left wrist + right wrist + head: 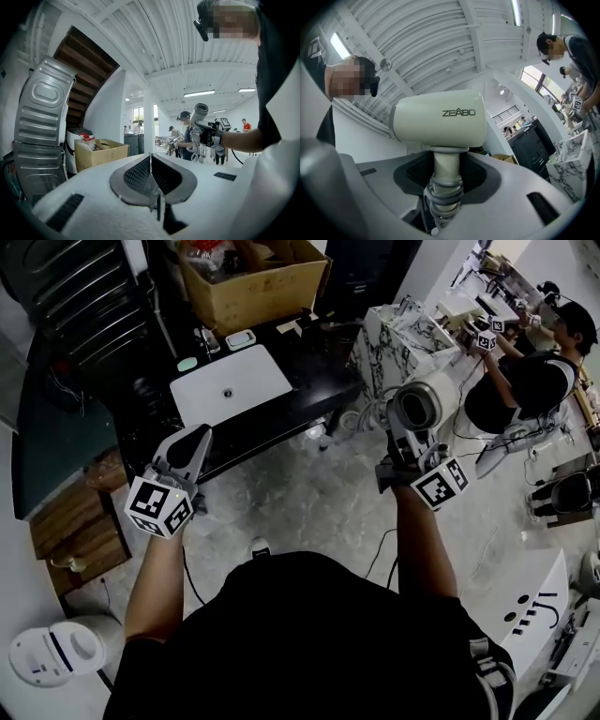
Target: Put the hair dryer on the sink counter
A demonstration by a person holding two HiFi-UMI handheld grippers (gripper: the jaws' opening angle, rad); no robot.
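Nearest, the right gripper [405, 448] was clamped on the handle of the hair dryer [440, 121], held upright in the air. The left gripper [151, 174] had its jaws together, empty. Ahead lay the sink counter [305, 385]. The dryer looked best lowered level onto bare black top beside the basin [230, 385], well short of the edge.

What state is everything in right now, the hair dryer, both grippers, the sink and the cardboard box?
hair dryer: upright, gripped by its handle, cord coiled round the handle, not yet set down.
right gripper: shut on the hair dryer's handle.
left gripper: jaws together, empty.
sink: basin empty.
cardboard box: open on top, things inside.
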